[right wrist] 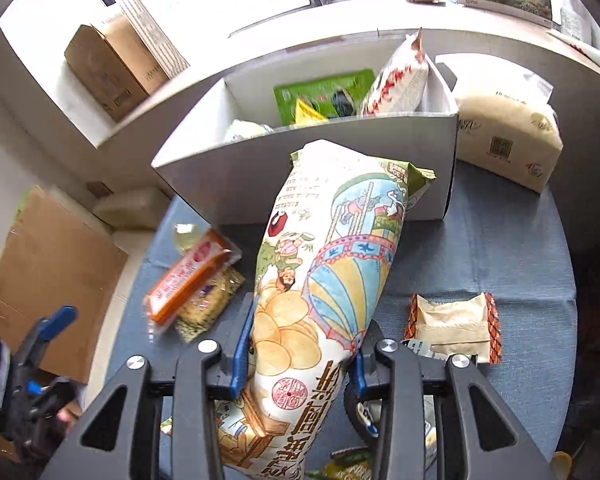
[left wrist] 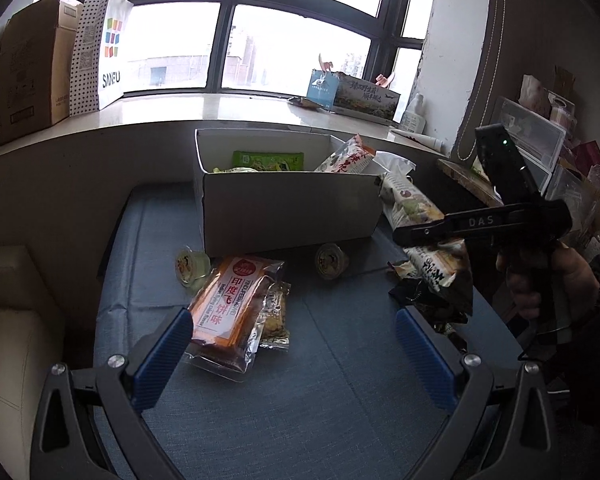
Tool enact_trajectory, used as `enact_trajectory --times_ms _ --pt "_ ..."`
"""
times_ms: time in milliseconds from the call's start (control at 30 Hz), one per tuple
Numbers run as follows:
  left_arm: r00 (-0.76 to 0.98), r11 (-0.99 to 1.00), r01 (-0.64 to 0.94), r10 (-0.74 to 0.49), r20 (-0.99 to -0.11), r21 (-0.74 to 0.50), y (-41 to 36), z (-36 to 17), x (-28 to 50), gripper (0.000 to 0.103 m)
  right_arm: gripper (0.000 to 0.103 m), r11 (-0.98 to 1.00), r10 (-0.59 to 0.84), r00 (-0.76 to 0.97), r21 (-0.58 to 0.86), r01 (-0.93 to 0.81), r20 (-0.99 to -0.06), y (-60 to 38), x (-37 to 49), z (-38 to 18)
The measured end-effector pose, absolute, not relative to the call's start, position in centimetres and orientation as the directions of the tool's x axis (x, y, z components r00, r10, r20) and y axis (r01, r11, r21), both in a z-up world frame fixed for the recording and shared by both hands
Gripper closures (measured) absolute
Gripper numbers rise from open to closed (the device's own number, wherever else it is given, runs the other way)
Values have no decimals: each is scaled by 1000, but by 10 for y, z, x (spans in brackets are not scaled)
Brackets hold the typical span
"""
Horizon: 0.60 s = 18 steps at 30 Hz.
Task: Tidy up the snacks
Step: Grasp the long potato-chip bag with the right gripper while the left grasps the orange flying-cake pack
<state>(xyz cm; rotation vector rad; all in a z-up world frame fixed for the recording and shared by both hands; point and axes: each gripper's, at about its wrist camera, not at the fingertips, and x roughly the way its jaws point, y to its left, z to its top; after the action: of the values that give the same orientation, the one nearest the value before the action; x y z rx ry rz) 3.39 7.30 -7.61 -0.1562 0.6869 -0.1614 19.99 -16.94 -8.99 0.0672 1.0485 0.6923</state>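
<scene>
My right gripper [right wrist: 300,354] is shut on a large illustrated chip bag [right wrist: 324,280] and holds it above the blue cloth, its top end near the front wall of the white box [right wrist: 260,168]. The bag also shows in the left wrist view [left wrist: 416,216] at the box's right corner. The white box [left wrist: 288,208] holds a green packet [left wrist: 268,160] and a red-and-white bag [left wrist: 346,158]. My left gripper [left wrist: 292,332] is open and empty, low over the cloth. An orange packet [left wrist: 230,312] lies by its left finger [left wrist: 168,356]. Two jelly cups [left wrist: 331,261] sit before the box.
A brown snack packet [right wrist: 452,326] lies right of the bag. A white tissue pack [right wrist: 508,136] stands right of the box. Cardboard boxes [left wrist: 28,68] and a paper bag [left wrist: 100,48] stand on the windowsill. Cluttered shelves [left wrist: 560,152] are at the right.
</scene>
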Motion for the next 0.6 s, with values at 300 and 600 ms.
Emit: enact_trajectory --times_ms 300,600 --pt "568 962 182 -271 -777 -202 107 -133 130 0 61 722 652 387 378 -580 -651 -216 124 -34" --pt "429 963 197 -255 -867 -186 114 -175 171 0 61 734 645 401 380 -563 -651 -230 103 -43"
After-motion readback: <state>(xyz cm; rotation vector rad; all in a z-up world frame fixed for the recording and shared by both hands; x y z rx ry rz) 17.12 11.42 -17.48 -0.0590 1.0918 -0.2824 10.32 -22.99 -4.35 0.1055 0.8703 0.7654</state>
